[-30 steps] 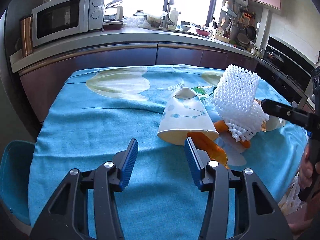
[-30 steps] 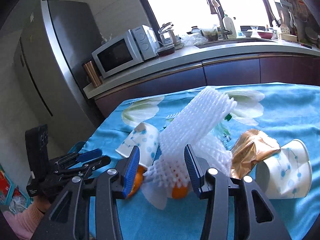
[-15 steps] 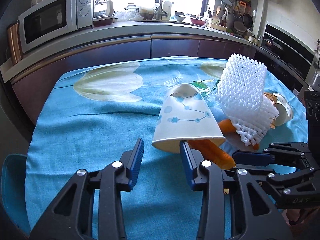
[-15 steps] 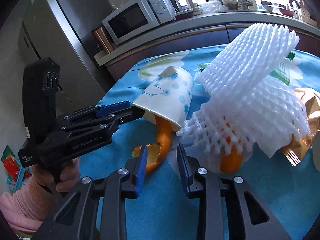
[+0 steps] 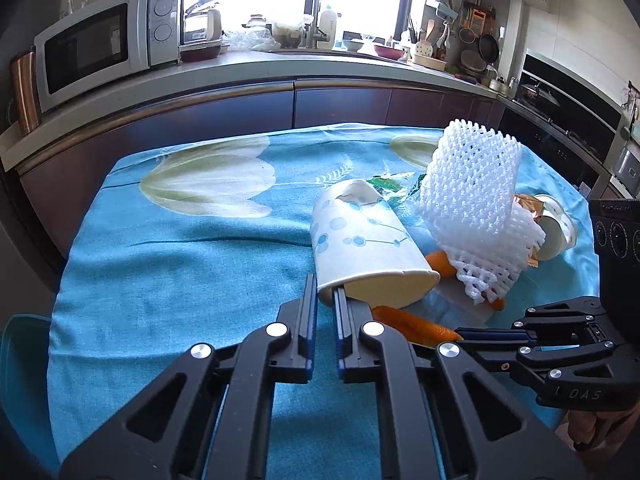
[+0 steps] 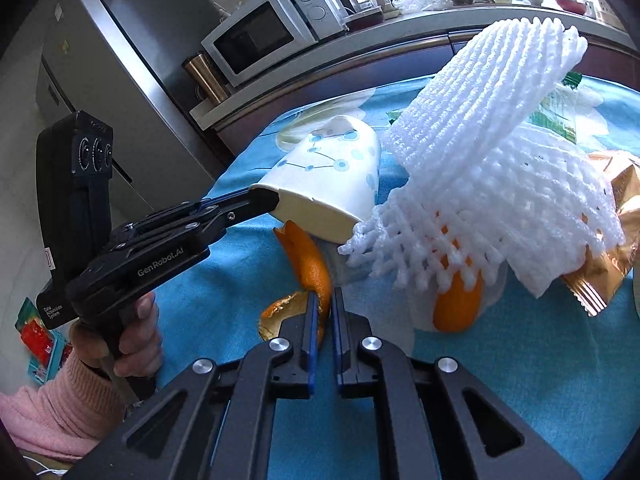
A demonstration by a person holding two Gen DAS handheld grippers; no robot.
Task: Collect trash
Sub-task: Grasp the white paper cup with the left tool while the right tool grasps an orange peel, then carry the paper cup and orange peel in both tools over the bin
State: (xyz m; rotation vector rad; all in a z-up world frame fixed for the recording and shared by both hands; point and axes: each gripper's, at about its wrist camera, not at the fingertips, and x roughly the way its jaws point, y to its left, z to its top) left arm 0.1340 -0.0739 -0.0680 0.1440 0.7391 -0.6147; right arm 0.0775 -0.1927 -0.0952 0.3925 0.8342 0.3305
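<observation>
A white paper cup with blue dots point(image 5: 360, 240) lies on its side on the blue tablecloth point(image 5: 180, 264). My left gripper point(image 5: 325, 294) is shut on the cup's rim; it shows in the right wrist view point(image 6: 260, 202) too. An orange peel strip point(image 6: 308, 264) runs out from under the cup point(image 6: 332, 176). My right gripper point(image 6: 324, 300) is shut on the peel's lower end; it also shows in the left wrist view point(image 5: 466, 336). A white foam fruit net point(image 6: 500, 152) lies beside the cup over more orange peel point(image 6: 456, 304).
A gold foil wrapper point(image 6: 608, 248) and a second paper cup point(image 5: 554, 232) lie right of the net. A green wrapper point(image 5: 392, 184) sits behind the cup. A kitchen counter with a microwave point(image 5: 104, 44) runs behind the table. A blue chair seat point(image 5: 20, 360) is at the left.
Both grippers moved forward and closed. The left one closed on the cup's rim, the right one on the orange peel strip.
</observation>
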